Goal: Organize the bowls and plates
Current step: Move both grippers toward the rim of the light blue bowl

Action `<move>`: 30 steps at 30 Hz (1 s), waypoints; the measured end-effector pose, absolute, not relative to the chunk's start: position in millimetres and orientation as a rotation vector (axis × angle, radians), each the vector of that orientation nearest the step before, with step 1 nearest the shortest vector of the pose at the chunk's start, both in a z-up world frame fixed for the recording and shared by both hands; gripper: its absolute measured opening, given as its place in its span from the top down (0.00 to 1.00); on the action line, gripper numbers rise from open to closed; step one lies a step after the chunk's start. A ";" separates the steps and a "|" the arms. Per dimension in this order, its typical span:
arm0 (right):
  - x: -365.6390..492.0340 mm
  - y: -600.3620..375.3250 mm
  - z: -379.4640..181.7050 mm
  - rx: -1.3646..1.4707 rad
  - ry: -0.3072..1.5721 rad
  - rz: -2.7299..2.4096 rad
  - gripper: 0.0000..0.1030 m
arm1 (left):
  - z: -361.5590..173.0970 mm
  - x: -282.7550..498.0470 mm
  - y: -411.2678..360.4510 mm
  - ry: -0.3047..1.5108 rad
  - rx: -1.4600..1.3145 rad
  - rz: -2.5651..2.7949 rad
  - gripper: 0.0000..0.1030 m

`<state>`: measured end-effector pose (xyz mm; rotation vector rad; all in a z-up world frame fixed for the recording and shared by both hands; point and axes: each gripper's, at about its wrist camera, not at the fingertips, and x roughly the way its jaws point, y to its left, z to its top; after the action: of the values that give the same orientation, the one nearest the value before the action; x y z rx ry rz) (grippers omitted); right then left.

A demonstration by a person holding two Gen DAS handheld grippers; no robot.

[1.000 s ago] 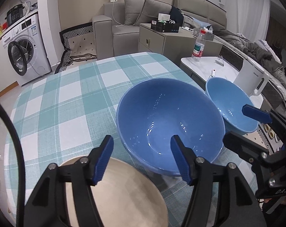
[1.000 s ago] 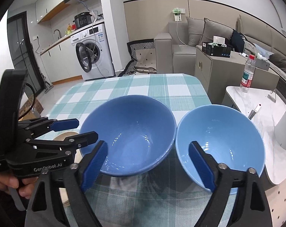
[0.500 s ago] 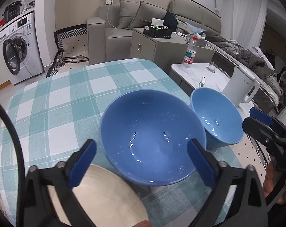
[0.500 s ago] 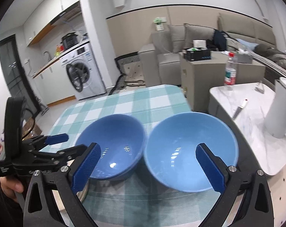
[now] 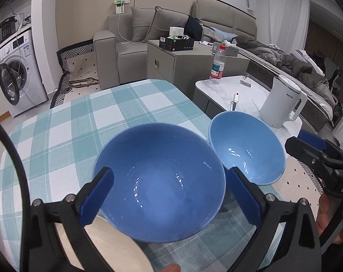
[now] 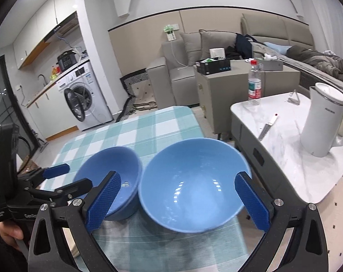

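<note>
Two blue bowls stand side by side on a teal checked tablecloth [image 5: 64,136]. The darker bowl [image 5: 160,181] lies between the wide-open fingers of my left gripper [image 5: 170,198]; it also shows in the right wrist view [image 6: 110,172]. The lighter bowl [image 6: 194,185] sits at the table's right edge between the wide-open fingers of my right gripper [image 6: 177,204]; it also shows in the left wrist view [image 5: 246,151]. Neither gripper holds anything. A beige plate [image 5: 112,247] lies under the left gripper, partly beneath the dark bowl.
A white marble side table [image 6: 291,158] stands right of the table with a white kettle [image 6: 325,122], a water bottle [image 6: 254,86] and a knife [image 6: 267,124]. Sofa, cabinet and washing machine [image 5: 15,77] stand beyond.
Both grippers opened wide over the second and pulled back and up a little. The bowls and the plate stay where they were.
</note>
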<state>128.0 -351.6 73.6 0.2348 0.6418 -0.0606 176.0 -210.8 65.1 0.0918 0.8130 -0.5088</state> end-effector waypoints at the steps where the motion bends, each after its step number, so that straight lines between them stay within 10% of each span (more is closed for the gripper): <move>1: 128.0 -354.3 72.9 0.233 0.641 -0.071 0.01 | 65.0 176.9 -214.0 0.812 0.098 -0.511 0.02; 30: 137.9 -413.7 37.2 0.295 0.714 -0.197 0.01 | 61.9 212.4 -278.0 0.834 0.206 -0.575 0.04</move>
<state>137.9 -413.7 37.2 0.2952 0.7141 -0.1966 212.4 -278.0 61.9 0.2057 0.8340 -0.5754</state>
